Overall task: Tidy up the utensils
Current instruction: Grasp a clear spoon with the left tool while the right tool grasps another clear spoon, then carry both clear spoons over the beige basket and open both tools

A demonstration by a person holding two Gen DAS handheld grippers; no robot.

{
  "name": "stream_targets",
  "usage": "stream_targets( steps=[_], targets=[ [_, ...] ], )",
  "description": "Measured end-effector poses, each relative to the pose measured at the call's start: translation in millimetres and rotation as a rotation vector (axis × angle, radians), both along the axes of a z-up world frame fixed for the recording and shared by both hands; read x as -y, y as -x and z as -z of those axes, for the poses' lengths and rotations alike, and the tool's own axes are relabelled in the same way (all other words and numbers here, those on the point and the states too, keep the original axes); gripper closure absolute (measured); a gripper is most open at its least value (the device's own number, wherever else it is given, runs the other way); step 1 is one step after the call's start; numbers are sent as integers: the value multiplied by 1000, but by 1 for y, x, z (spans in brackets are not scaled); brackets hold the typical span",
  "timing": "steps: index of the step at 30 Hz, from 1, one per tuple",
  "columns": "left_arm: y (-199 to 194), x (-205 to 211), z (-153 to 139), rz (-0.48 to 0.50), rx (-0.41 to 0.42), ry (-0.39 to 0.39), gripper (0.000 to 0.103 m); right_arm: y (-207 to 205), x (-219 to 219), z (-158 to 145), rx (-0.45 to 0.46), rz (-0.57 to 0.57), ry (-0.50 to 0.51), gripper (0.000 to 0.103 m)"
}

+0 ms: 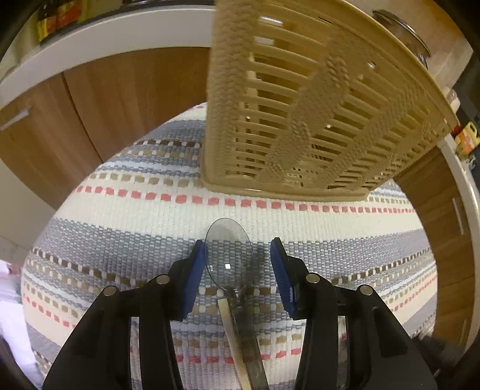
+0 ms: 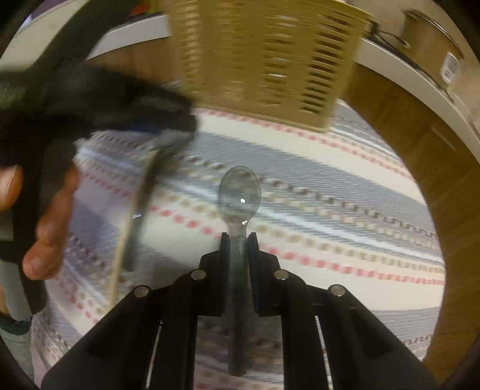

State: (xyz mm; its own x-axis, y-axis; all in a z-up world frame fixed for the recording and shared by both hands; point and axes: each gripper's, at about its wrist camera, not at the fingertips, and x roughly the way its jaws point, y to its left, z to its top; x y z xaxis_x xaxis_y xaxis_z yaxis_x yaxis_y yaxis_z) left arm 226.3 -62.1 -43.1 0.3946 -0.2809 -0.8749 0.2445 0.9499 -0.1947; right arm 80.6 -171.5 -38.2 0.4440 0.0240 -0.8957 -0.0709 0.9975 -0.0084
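A clear plastic spoon (image 1: 229,258) lies on the striped woven mat between my left gripper's blue pads, its bowl pointing away, with a thin cream stick (image 1: 235,345) beside its handle. My left gripper (image 1: 238,264) is open around the spoon's bowl. My right gripper (image 2: 239,240) is shut on the handle of another clear plastic spoon (image 2: 239,192) and holds it above the mat. A beige slotted basket (image 1: 300,105) stands just ahead; it also shows in the right wrist view (image 2: 264,54), blurred. The left gripper and hand appear blurred at the left of the right wrist view (image 2: 90,105).
The striped mat (image 1: 135,210) covers the floor. Wooden cabinet doors (image 1: 105,99) under a white countertop ring the back. Bottles (image 1: 57,18) stand on the counter at far left, and a metal pot (image 2: 429,39) sits at the right.
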Motion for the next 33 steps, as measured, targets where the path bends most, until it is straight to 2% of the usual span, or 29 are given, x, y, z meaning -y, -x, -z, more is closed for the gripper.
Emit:
stream_targets(
  steps=[3, 5, 9, 11, 16, 18, 19, 20, 22, 26, 29, 33],
  targets=[
    [1, 8, 1, 4, 5, -12, 61, -9, 23, 1, -26, 35, -9, 93],
    [1, 12, 1, 6, 10, -23, 61, -12, 33, 0, -50, 23, -52, 92],
    [2, 20, 3, 12, 12, -38, 61, -22, 34, -1, -99, 5, -95, 88],
    [2, 21, 3, 16, 12, -39, 61, -35, 28, -2, -116, -5, -97, 81],
    [2, 29, 5, 16, 14, -53, 61, -57, 23, 4, -131, -7, -67, 80],
    [2, 31, 6, 15, 20, -66, 61, -57, 24, 7, -137, -8, -63, 83],
    [3, 32, 7, 13, 23, -76, 61, -56, 25, 7, -142, -6, -57, 91],
    [4, 35, 7, 10, 30, -96, 63, -56, 27, 7, -141, -7, -54, 93],
    [5, 41, 8, 0, 49, -152, 72, -57, 28, 6, -142, -11, -61, 93],
    [9, 51, 8, 6, 65, -185, 73, -55, 36, 3, -130, -22, -76, 93],
    [15, 52, 4, 5, 68, -136, 73, -41, 53, -11, -103, -35, -104, 93],
    [32, 43, -13, -2, 140, -52, 73, -31, 58, -29, -42, -60, -148, 93]
  ],
)
